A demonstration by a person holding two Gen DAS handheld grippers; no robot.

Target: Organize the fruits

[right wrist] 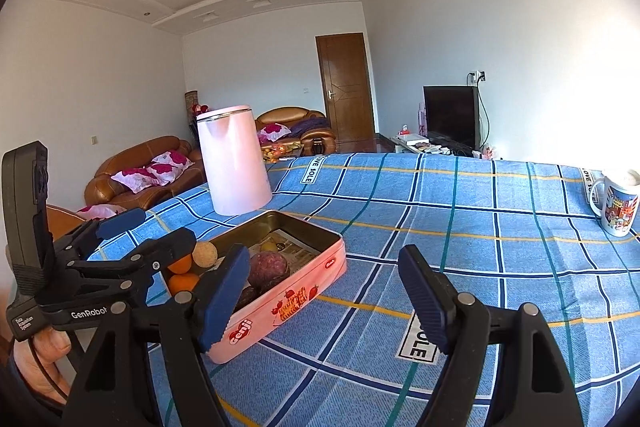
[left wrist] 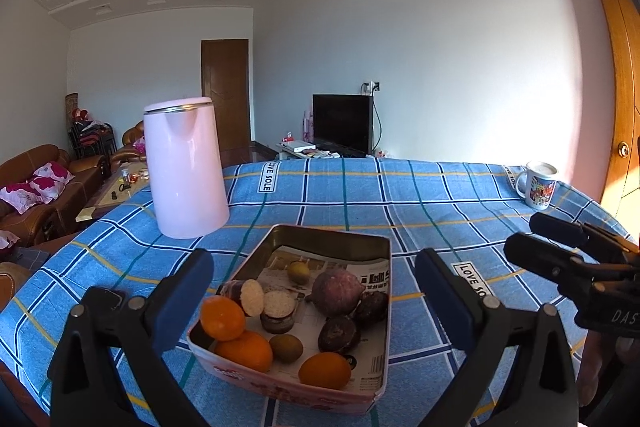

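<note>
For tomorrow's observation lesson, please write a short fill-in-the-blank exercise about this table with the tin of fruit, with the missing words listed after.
1. The fruit lies in a pink tin lined with ____.
2. Three ____ sit at the tin's near end.
3. The tall kettle behind the tin is coloured ____.
4. The left gripper has its jaws ____, with the tin between them.

Missing words: newspaper; oranges; pink; open
</note>
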